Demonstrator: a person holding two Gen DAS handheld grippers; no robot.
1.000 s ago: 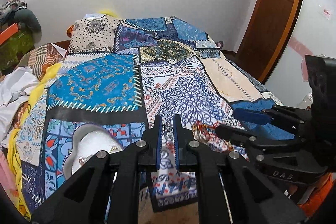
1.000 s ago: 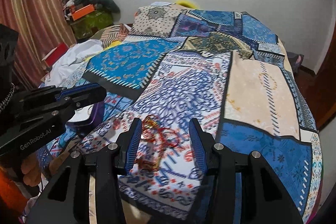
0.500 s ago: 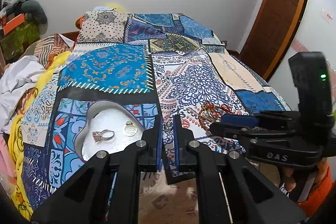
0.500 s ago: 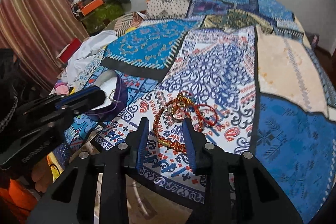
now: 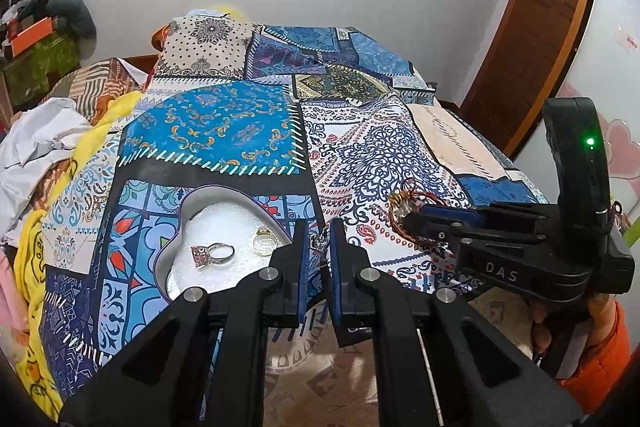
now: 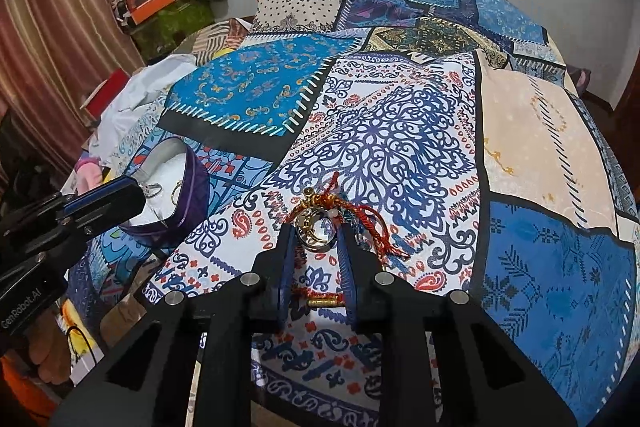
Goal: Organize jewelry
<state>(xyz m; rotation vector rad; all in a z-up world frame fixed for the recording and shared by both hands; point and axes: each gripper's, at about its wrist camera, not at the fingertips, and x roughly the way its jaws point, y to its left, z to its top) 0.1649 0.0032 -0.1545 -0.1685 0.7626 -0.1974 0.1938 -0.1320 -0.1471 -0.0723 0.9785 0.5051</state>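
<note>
A purple heart-shaped box (image 5: 188, 211) with white lining sits on the patchwork bedspread; it also shows in the right wrist view (image 6: 196, 187). In it lie a pink-stone ring (image 5: 210, 254) and a gold ring (image 5: 265, 241). My left gripper (image 5: 319, 247) is shut on a small silver ring (image 5: 319, 242), held just right of the box. A tangle of red and gold bracelets (image 6: 340, 219) lies right of it. My right gripper (image 6: 316, 247) stands with its fingers either side of a gold ring pendant (image 6: 314, 231), narrowly open.
The bedspread (image 6: 400, 131) covers the whole bed, whose front edge is close below the grippers. Crumpled white and yellow cloth (image 5: 40, 147) lies at the left. A wooden door (image 5: 532, 27) stands at the right.
The left gripper drew back, bringing the box and its two rings into full view. The right gripper moved down onto the bracelet tangle and narrowed its fingers around the gold ring pendant.
</note>
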